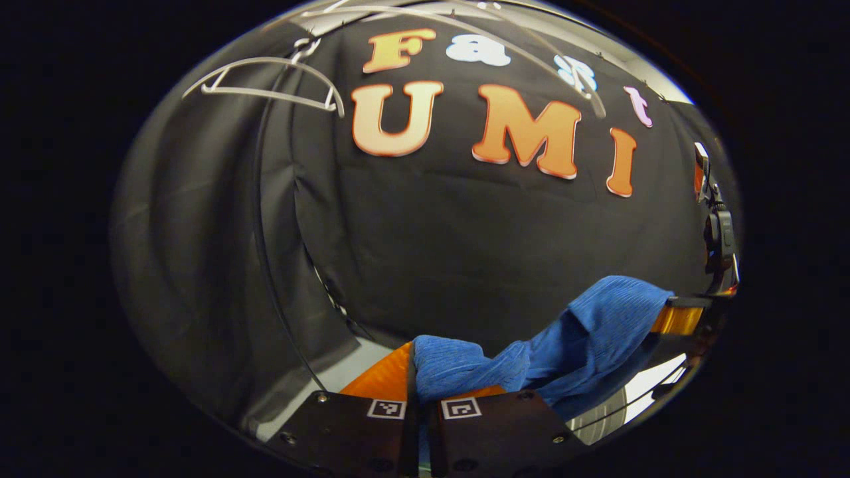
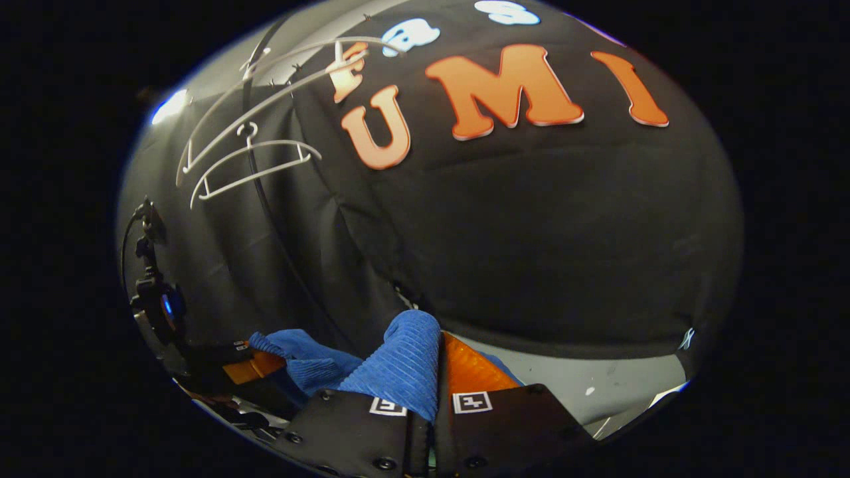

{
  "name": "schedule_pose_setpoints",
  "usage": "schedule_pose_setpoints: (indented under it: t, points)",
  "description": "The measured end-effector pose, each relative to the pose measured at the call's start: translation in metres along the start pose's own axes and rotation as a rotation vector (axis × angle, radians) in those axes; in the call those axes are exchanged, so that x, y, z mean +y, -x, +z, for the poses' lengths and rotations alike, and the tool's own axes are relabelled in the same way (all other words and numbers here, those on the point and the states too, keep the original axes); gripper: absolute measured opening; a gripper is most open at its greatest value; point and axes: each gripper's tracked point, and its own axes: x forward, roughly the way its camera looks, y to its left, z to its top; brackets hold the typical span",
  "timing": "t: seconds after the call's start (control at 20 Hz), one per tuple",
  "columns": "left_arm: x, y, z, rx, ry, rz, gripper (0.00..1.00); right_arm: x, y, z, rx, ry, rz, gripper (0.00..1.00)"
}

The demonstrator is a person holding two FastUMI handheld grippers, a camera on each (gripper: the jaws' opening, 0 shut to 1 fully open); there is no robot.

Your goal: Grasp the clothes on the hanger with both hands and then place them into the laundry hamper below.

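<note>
Left gripper [image 1: 417, 372] clamped on one end of the blue ribbed garment [image 1: 584, 332], right gripper [image 2: 435, 372] clamped on the other end. Garment slung between both grippers, off the white hangers [image 2: 249, 162], which hang bare against the wall above.

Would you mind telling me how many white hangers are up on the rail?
2: in the right gripper view, a smaller white hanger hangs at upper left, with a larger white hanger above and behind it. More may be hidden.
</note>
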Motion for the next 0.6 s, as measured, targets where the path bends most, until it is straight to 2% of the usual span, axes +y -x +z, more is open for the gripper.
schedule_pose_setpoints:
  t: [0.05, 0.25, 0.35, 0.5, 0.6]
  points:
    - [-0.001, -0.006, -0.022, 0.059, 0.030, -0.007, 0.06, 0.001, -0.005, -0.021, 0.053, -0.002, -0.003, 0.17]
    - [0.002, -0.016, -0.096, 0.303, 0.155, 0.048, 0.07, -0.013, -0.021, -0.097, 0.279, -0.033, -0.082, 0.18]
    - [-0.003, -0.021, -0.120, 0.352, 0.187, 0.066, 0.10, -0.008, -0.023, -0.122, 0.355, -0.073, -0.080, 0.17]
    - [-0.006, -0.025, -0.153, 0.426, 0.198, 0.048, 0.06, -0.015, -0.030, -0.149, 0.430, -0.094, -0.130, 0.18]
    - [-0.010, -0.018, -0.170, 0.455, 0.204, 0.053, 0.09, -0.015, -0.028, -0.158, 0.491, -0.097, -0.152, 0.17]
